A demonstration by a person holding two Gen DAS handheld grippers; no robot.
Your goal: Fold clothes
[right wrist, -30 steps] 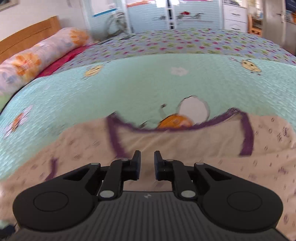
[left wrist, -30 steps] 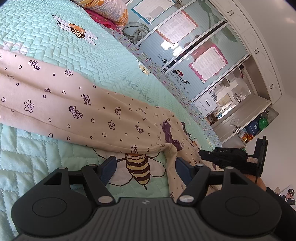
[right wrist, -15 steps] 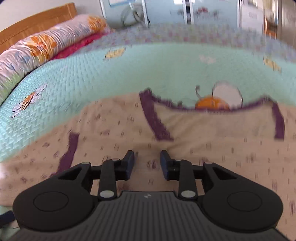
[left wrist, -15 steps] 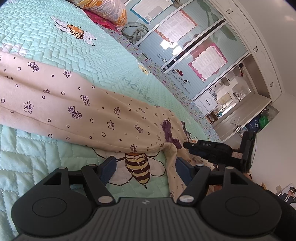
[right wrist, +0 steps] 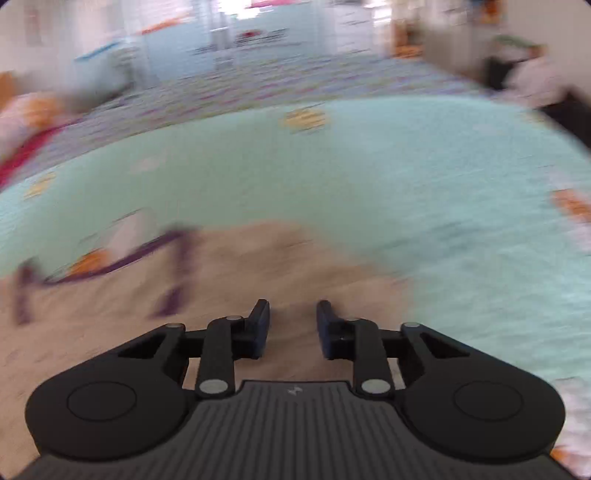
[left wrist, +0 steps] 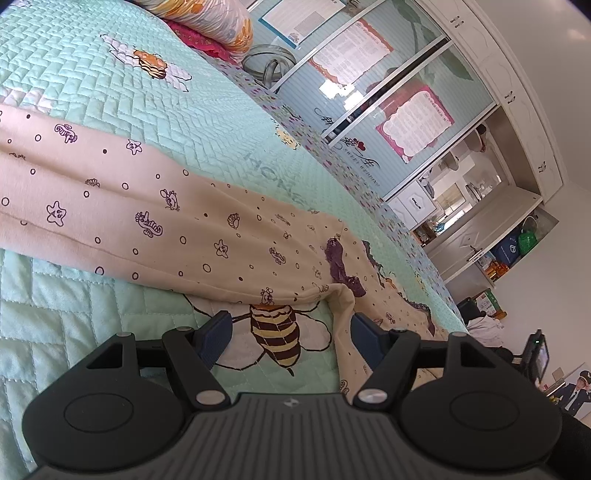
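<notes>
Both grippers' jaws apart, w/ nothing gripped, over cream garment (left wrist: 155,206) on quilt (left wrist: 122,96).

Cream garment (left wrist: 155,206) — purple doodles, dots, purple trim; mint quilted bedspread (left wrist: 122,92) — striped yellow-brown bees; floral pillow (left wrist: 207,18).

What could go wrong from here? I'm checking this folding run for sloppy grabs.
1. The right claw is open with nothing between its pads, its jaws having just been opening, and its view is badly blurred; a grab now could miss the peach garment.
2. The left claw stands wide over the bee print; only a fold of cloth nears its right pad, so closing might also pinch the green quilt.
</notes>
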